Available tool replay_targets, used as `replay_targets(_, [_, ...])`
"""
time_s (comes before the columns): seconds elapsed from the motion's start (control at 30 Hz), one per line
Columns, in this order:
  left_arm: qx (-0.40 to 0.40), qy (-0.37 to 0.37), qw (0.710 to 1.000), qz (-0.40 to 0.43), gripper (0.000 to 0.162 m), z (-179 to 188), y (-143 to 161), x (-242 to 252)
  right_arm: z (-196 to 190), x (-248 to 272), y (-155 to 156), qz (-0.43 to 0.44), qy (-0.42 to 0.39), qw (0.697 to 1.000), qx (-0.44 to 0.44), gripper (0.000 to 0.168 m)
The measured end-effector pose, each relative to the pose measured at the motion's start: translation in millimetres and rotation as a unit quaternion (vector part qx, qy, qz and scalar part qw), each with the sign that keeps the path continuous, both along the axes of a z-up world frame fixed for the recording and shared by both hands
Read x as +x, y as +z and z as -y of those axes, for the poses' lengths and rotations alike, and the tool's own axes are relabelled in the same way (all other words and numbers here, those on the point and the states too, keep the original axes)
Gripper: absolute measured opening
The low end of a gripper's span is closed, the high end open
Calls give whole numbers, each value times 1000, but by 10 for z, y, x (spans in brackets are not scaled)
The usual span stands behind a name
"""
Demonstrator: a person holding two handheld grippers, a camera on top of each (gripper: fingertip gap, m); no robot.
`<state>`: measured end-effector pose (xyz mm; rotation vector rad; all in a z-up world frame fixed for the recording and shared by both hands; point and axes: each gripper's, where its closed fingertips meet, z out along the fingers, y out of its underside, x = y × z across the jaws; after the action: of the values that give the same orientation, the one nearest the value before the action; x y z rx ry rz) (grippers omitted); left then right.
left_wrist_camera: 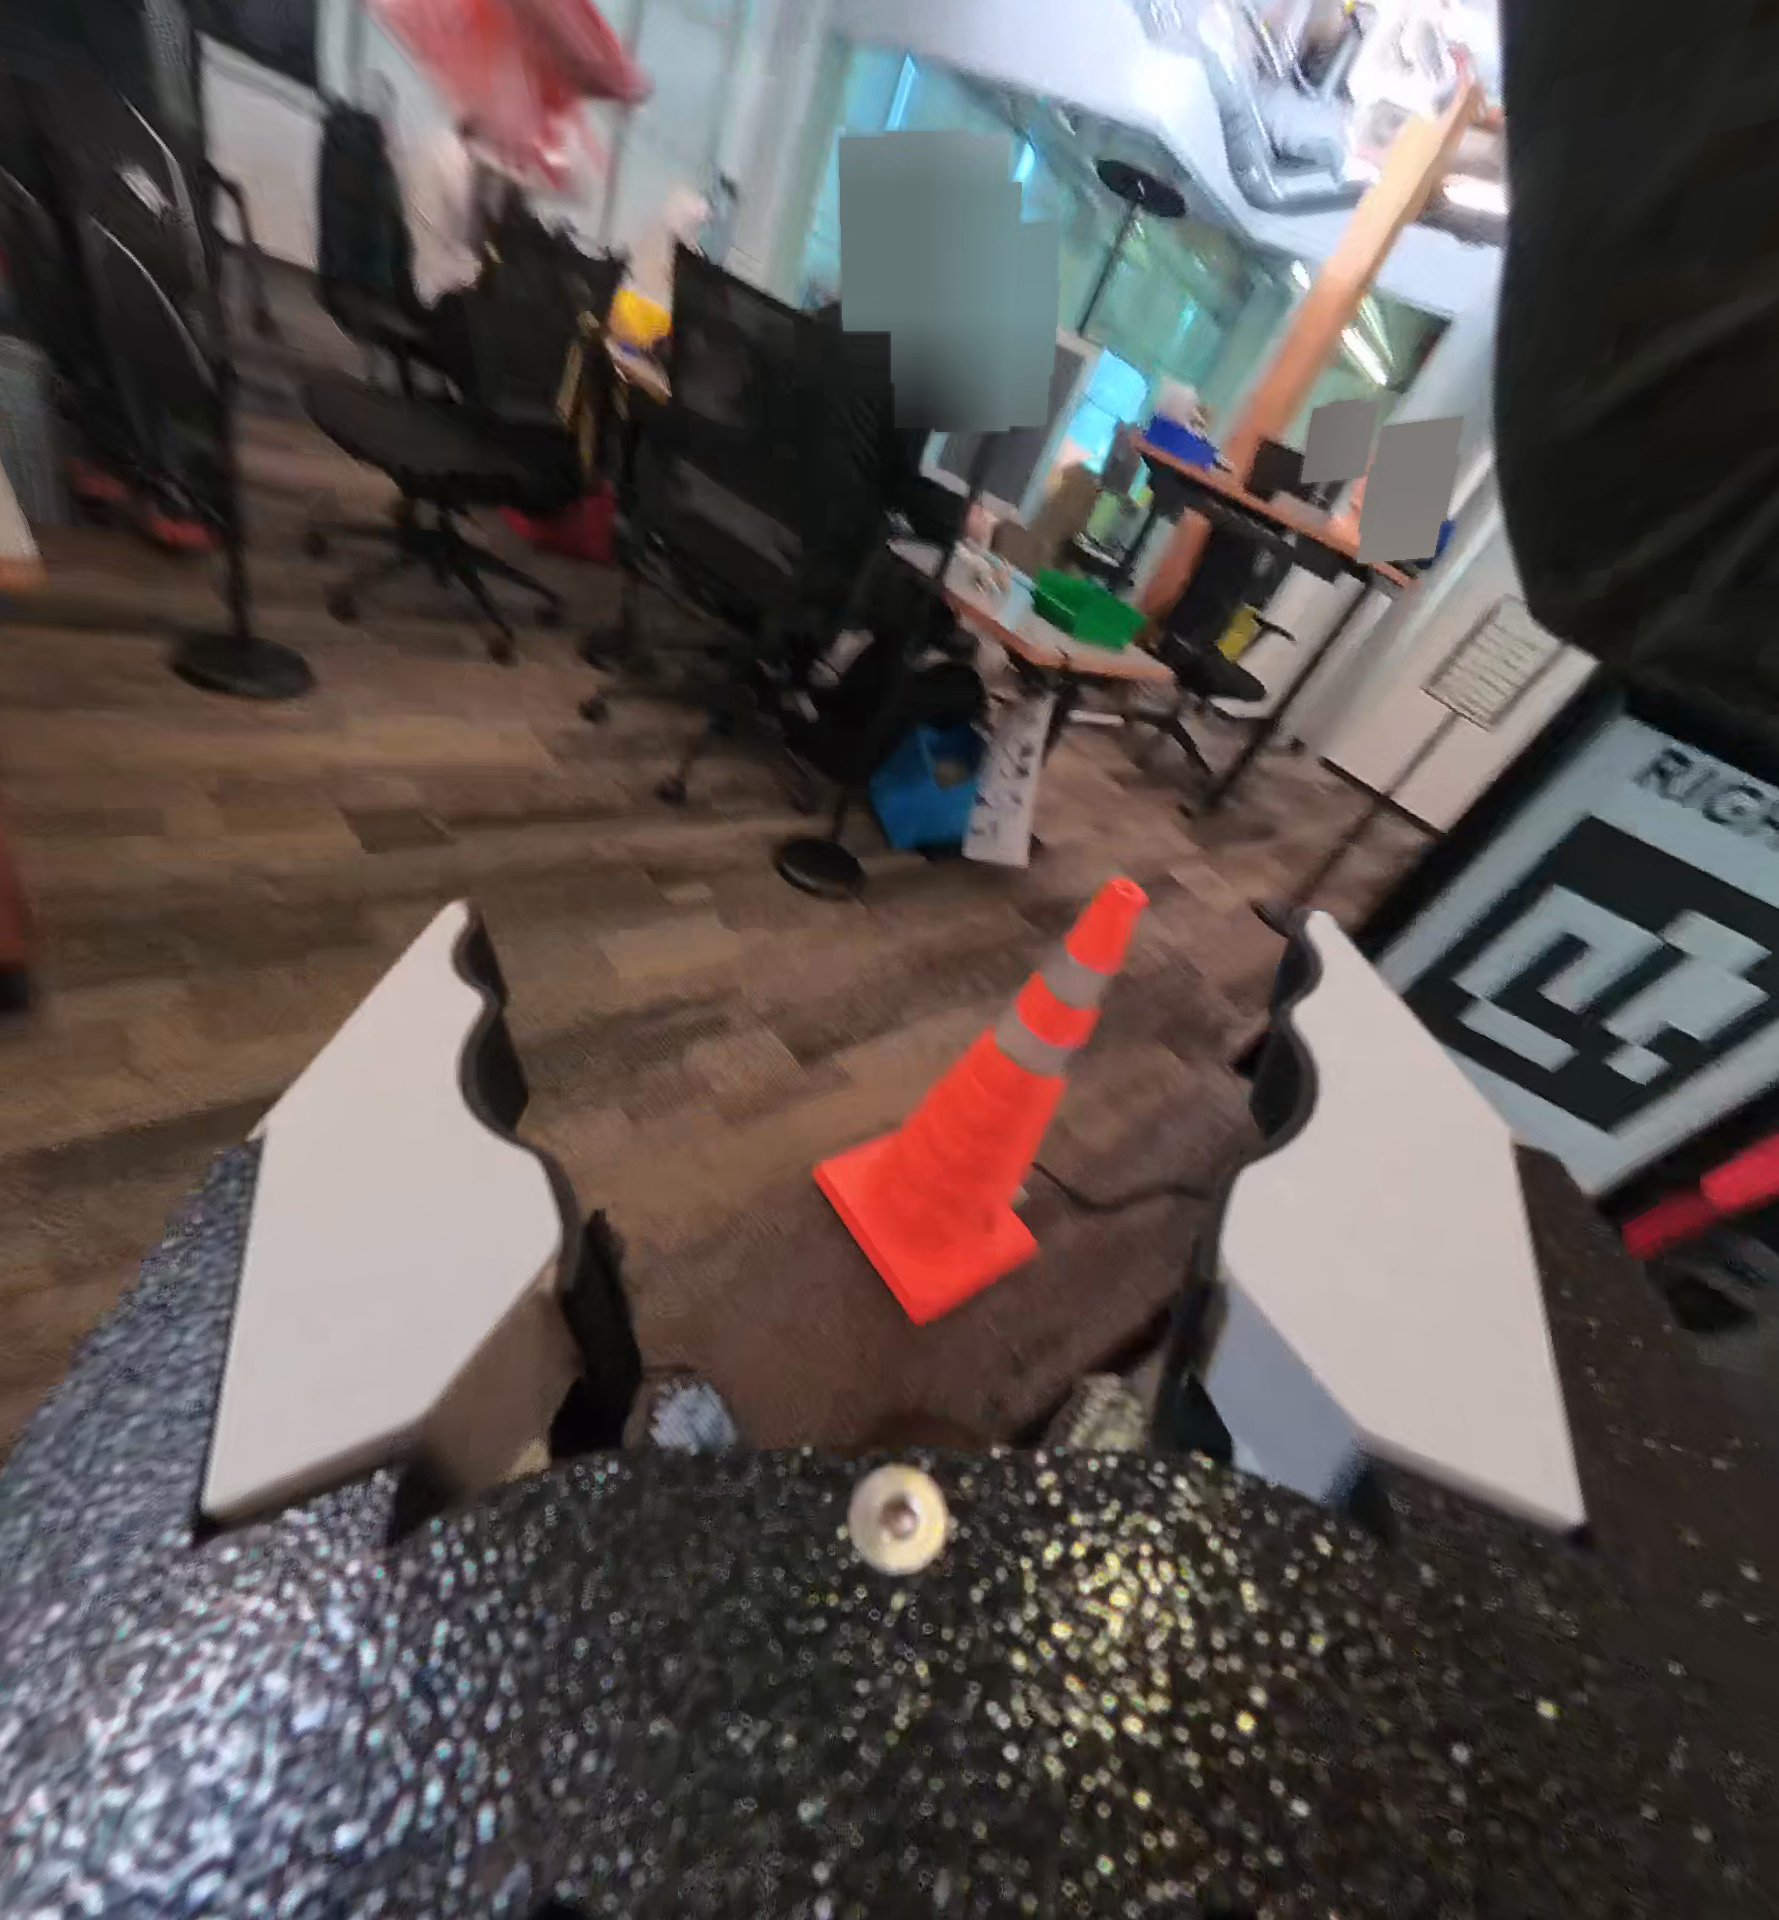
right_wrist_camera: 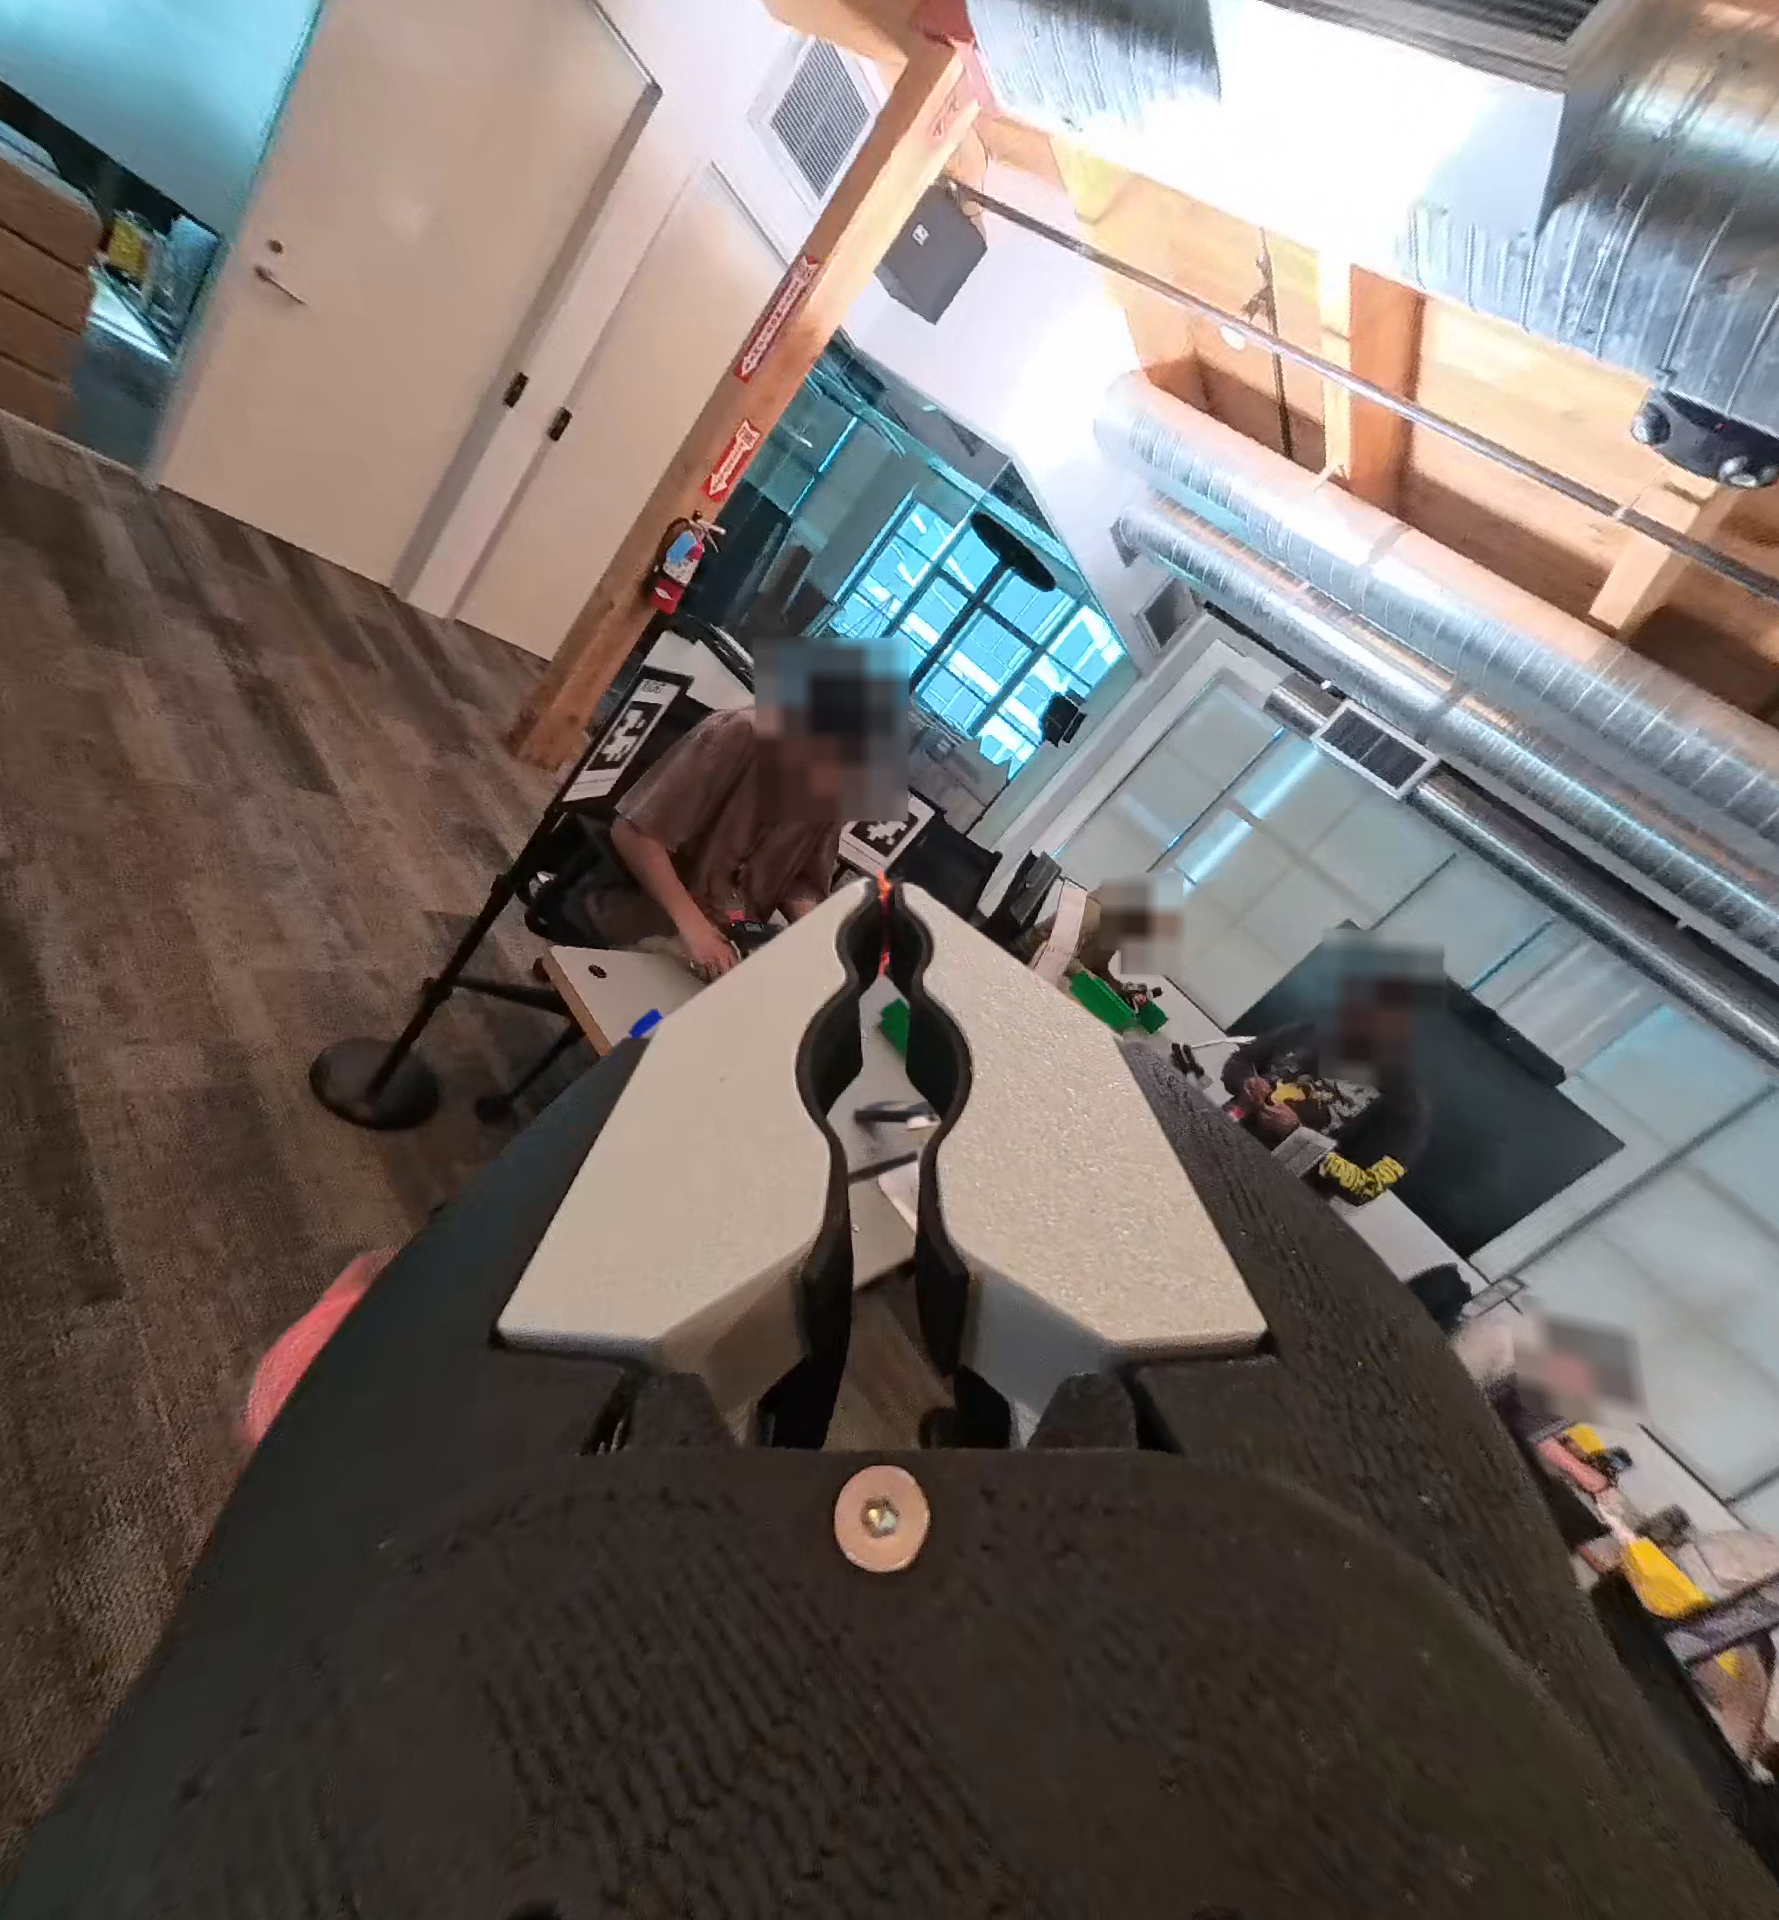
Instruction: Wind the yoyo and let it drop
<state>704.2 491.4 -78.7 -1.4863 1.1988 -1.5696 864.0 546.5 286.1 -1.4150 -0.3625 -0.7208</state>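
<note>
My left gripper (left_wrist_camera: 890, 920) is open wide and empty, held above the carpet floor. The right gripper's body, with its black-and-white marker tag (left_wrist_camera: 1633, 956), shows at the right edge of the left wrist view. My right gripper (right_wrist_camera: 883, 896) is shut, and a thin orange string (right_wrist_camera: 882, 920) is pinched between its tips. It points up across the room. I see no clear yoyo body. A blurred pink-red shape (right_wrist_camera: 308, 1340) lies low beside the right gripper's left side; I cannot tell what it is.
An orange traffic cone (left_wrist_camera: 978, 1122) stands on the carpet just ahead of the left gripper. Black office chairs (left_wrist_camera: 760, 499), a floor stand base (left_wrist_camera: 241, 665) and a blue bin (left_wrist_camera: 926, 790) lie beyond. People sit at desks (right_wrist_camera: 615, 987) ahead of the right gripper, next to a stand (right_wrist_camera: 376, 1081). Left tips to right tips: about 40 cm.
</note>
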Motion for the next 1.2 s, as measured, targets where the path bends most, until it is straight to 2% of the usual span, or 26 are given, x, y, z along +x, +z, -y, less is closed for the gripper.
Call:
replay_targets(0.13, [52, 48, 997, 36, 144, -179, 336, 222, -92, -149, 23, 23, 0, 1000, -6, 0])
replay_targets(0.2, [64, 72, 994, 45, 144, -224, 395, 248, -142, -168, 47, 31, -2, 999, -14, 0])
replay_targets(0.4, [24, 70, 997, -6, 150, -167, -174, 304, -226, -111, 110, 52, -13, 998, -45, 0])
replay_targets(0.5, [1, 68, 998, -20, 151, -105, -429, 266, -176, -174, 269, 63, -9, 997, -40, 0])
replay_targets(0.63, [-19, 42, 999, -22, 156, 17, -603, 388, -70, -315, 523, 62, 16, 998, -21, 0])
replay_targets(0.73, [-8, 32, 999, -1, 158, 2, -512, 667, -19, -435, 723, 54, 41, 998, -10, 0])
replay_targets(0.9, [40, 61, 996, 59, 158, -237, 63, 1132, 70, -670, 1093, 63, 63, 996, 14, 0])
replay_targets(0.97, [75, 76, 993, 41, 149, -351, 78, 1292, 81, -777, 1171, 62, 77, 995, 11, 0])
replay_targets(1.03, [78, 65, 995, 4, 137, -406, -83, 1411, 95, -855, 1251, 70, 79, 994, 15, 0])
replay_targets(1.13, [35, 18, 998, -41, 96, -388, -386, 1448, 122, -940, 1332, 85, 78, 993, 13, 0])
replay_targets(1.2, [12, 22, 998, -49, 69, -440, -465, 1403, 141, -963, 1379, 97, 72, 993, 14, 0])
